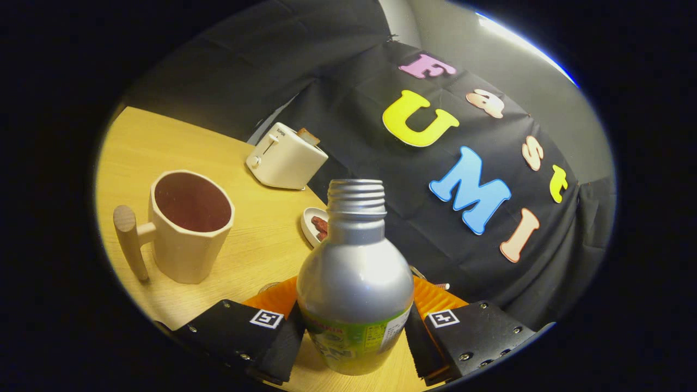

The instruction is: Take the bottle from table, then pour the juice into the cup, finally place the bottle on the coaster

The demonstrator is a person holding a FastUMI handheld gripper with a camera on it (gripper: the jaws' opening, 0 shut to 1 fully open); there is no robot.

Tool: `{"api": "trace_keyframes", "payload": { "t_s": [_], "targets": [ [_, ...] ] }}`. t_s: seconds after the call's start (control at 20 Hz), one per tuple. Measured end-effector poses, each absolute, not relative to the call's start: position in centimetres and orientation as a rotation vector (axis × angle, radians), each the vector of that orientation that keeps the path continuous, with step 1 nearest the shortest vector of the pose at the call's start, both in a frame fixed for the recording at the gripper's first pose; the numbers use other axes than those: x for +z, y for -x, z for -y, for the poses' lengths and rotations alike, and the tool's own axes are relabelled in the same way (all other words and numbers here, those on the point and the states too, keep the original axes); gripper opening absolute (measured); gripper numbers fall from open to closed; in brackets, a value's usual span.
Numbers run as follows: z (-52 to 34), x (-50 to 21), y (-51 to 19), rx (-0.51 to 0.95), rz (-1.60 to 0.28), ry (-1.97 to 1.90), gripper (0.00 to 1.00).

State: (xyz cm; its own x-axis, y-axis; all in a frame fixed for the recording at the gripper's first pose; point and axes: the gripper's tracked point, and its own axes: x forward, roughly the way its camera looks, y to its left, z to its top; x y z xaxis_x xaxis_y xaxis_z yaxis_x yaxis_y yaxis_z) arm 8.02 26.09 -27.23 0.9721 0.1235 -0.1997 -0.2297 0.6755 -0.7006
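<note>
Fingers (354, 332) clamped both sides of bottle (355, 283), uncapped, upright. Grasp done. Cup (185, 226) ahead-left on counter (256, 239); pour, coaster placement left.

My fingers (283, 337) cover the bottle's (355, 283) sides, so its label's half lost; the dish (311, 220) beyond sits partly behind its neck.

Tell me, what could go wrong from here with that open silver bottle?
1. The silver metal bottle with the green label has no cap and sits clamped between the gripper fingers; a careless tilt could spill juice on the wooden table.
2. The cream faceted cup with a wooden handle stands off to one side, so pouring early would likely miss it.
3. The small dish of food lies close behind and might get knocked.
</note>
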Motion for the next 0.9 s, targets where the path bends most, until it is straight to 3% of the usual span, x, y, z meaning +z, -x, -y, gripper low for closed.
{"api": "trace_keyframes", "payload": {
  "t_s": [0.9],
  "targets": [
    [-28.6, -28.0, -9.3, 0.222, -0.053, 1.327, 0.81]
  ]
}}
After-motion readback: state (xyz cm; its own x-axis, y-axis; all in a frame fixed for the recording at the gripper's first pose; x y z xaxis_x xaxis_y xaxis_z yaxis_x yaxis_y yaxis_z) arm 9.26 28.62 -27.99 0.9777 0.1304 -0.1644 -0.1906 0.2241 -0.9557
